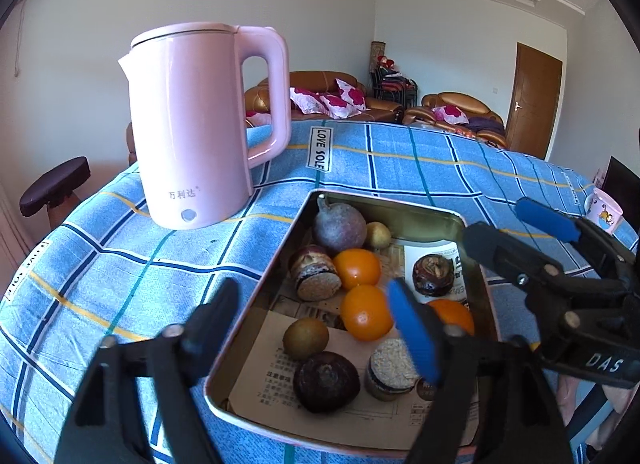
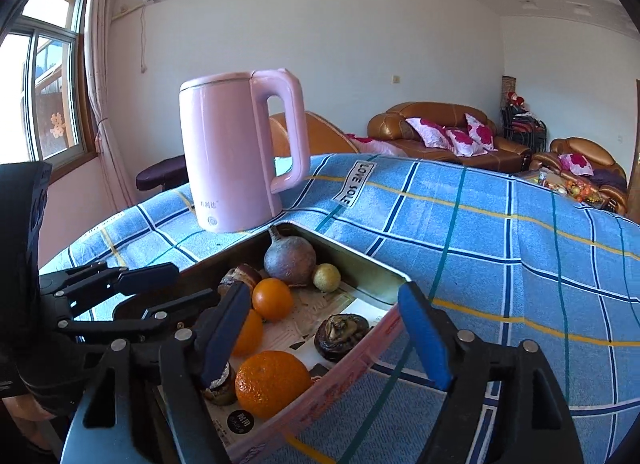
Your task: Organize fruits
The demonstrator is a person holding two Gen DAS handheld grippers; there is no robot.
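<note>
A metal tin tray (image 1: 256, 296) lined with printed paper sits on the blue checked cloth. In it lie oranges (image 1: 366, 314), a kiwi (image 1: 306, 338), a dark purple fruit (image 1: 326, 382), a grey-purple stemmed fruit (image 1: 339, 227) and cut pieces. My left gripper (image 1: 316, 328) is open, straddling the tray's left wall with its blue pad above the oranges. My right gripper (image 2: 324, 340) is open too, one finger over the tray (image 2: 360, 352), the other outside its right wall. An orange (image 2: 272, 382) lies below it. Neither holds anything. Each gripper shows in the other's view: right gripper (image 1: 516, 232), left gripper (image 2: 160, 292).
A tall pink kettle (image 1: 192, 123) stands just behind the tray's far left corner (image 2: 232, 151). A printed mug (image 1: 604, 209) sits at the cloth's right edge. The cloth (image 2: 500, 264) stretches bare to the right. A dark stool (image 1: 56, 183) and sofas stand beyond the table.
</note>
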